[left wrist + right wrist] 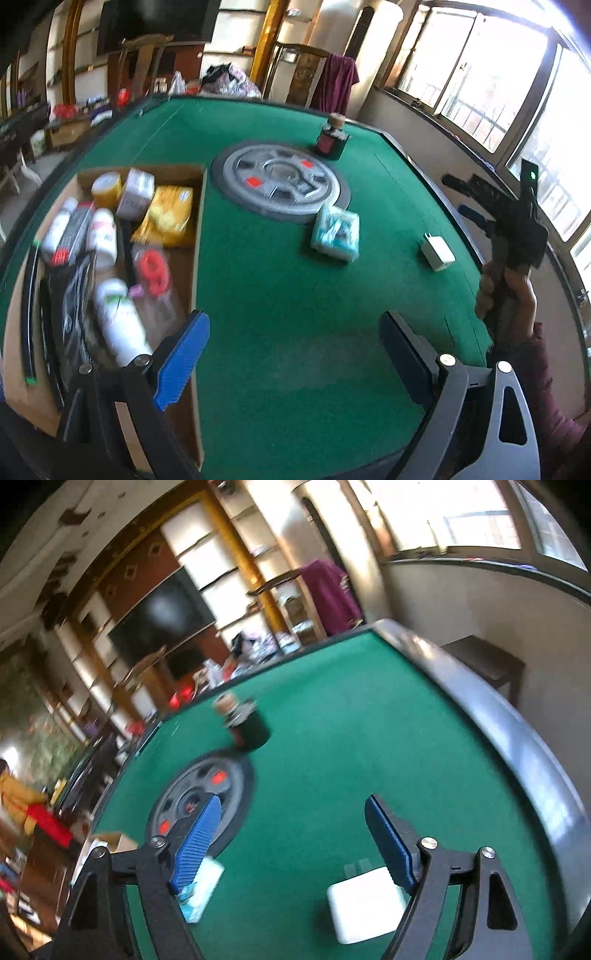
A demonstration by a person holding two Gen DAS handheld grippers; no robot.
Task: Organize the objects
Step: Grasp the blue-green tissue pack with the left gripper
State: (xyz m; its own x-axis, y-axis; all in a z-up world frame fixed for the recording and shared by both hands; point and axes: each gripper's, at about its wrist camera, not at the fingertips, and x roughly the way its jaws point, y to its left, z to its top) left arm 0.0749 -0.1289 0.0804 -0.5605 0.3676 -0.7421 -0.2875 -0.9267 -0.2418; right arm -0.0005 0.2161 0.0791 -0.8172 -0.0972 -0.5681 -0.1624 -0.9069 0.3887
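Small white plug block (365,908) down on the green table (332,757), just under the right gripper (295,834), whose blue fingers stand apart with nothing between them; probably light, hard and a bit slippery, so best pinched on its two flat sides. Soft blue tissue pack (335,233) near it, dark jar (331,138) far back. Left gripper (291,354) also apart and holding nothing, beside the cardboard box (195,266) full of bottles; nothing in the way.

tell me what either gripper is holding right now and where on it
Nothing is held. The left gripper and right gripper both have open jaws with only green table between them.
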